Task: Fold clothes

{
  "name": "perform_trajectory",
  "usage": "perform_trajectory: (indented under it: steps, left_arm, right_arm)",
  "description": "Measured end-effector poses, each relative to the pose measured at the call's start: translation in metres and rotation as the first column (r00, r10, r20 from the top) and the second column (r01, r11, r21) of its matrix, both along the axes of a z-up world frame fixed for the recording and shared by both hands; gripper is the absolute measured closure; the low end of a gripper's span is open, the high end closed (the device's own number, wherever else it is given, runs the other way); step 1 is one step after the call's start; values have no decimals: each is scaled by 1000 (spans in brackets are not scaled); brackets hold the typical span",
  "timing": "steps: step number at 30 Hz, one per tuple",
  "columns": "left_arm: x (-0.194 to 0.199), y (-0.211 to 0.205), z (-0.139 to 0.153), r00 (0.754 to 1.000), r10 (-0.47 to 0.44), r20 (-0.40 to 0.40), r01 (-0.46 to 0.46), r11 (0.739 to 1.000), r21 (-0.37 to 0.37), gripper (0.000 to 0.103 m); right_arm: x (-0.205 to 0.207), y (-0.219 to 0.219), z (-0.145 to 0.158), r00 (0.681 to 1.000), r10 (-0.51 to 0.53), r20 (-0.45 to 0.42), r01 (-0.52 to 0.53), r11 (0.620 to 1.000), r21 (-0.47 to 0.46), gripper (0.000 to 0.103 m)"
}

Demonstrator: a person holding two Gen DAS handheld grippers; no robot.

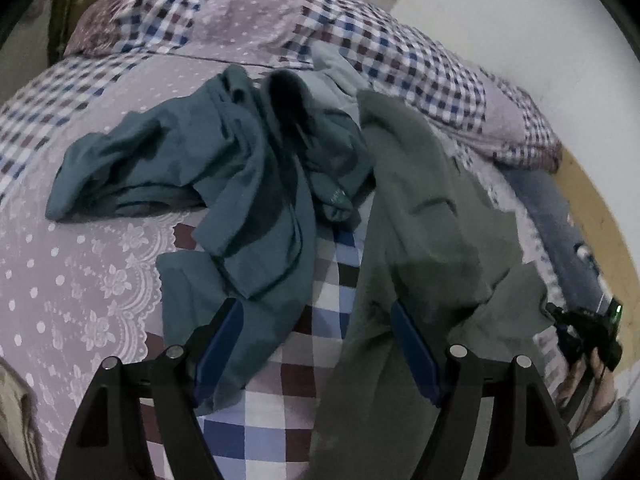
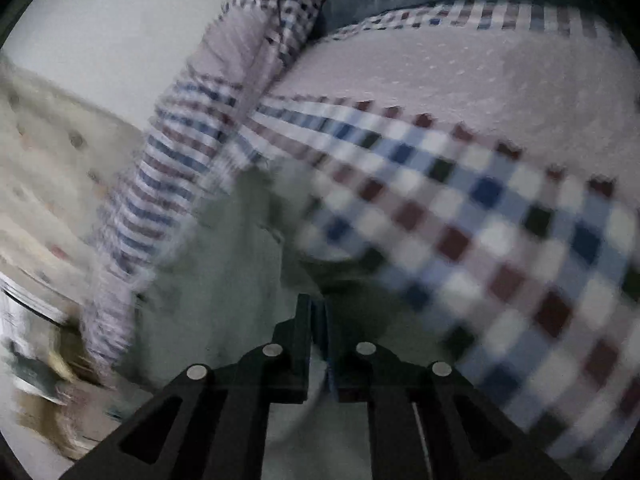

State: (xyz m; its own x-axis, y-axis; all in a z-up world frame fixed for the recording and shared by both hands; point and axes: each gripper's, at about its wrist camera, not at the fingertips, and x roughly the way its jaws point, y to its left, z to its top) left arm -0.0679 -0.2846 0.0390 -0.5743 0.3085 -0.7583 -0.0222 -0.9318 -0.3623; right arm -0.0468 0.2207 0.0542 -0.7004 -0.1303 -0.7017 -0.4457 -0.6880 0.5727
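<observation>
A grey-green garment (image 1: 424,216) lies stretched over the checked bedspread (image 1: 320,380), running from the middle of the bed down toward the near edge. Just beside it on the left, touching at its upper part, sits a crumpled blue garment (image 1: 224,176), bunched in folds with one sleeve-like end reaching left over the dotted lilac part of the cover.

The left gripper (image 1: 316,344) hovers above the bed with its jaws spread wide, one blue-padded finger over the blue garment's lower hem and the other over the grey-green one; nothing is between them.

The right gripper (image 2: 320,320) has its jaws pressed close together on an edge of the grey-green garment (image 2: 240,264), though that view is blurred. In the left view a hand (image 1: 592,380) holds it at the bed's right side.

A rumpled checked pillow or quilt (image 1: 248,20) lies along the far end of the bed against a white wall (image 1: 500,12).
</observation>
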Motion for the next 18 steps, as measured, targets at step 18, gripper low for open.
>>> perform_trajectory:
  steps: [18]
  left_arm:
    - [-8, 40, -13, 985, -171, 0, 170, 983, -67, 31]
  right_arm:
    - [-145, -271, 90, 427, 904, 5, -859, 403, 317, 53]
